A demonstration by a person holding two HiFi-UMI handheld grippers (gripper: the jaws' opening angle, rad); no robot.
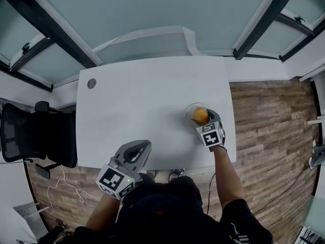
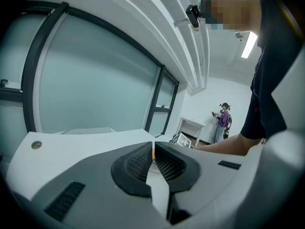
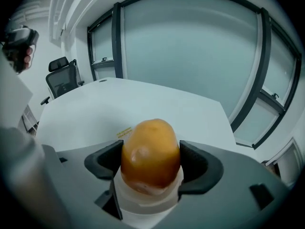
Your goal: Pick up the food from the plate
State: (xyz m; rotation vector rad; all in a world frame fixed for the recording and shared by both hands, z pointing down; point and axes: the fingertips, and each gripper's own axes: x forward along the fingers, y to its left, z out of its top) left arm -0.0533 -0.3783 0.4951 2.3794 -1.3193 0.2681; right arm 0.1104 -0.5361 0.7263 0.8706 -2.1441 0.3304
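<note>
The orange food [image 3: 150, 149] lay on the clear plate [image 1: 188, 111] near the 3 o'clock edge of the table [image 1: 132, 105]. It sat right between the wide-apart jaws of the right gripper [image 3: 151, 163], with one pad at its 9 o'clock and one at its 3 o'clock, and they did not seem to press it. In the right gripper view its long axis ran from 6 to 12 o'clock, so the jaws faced its narrow width and, I judge, only needed to close. The left gripper [image 1: 138, 151], with its jaws together on nothing, was well apart at 8 o'clock from the plate.
</note>
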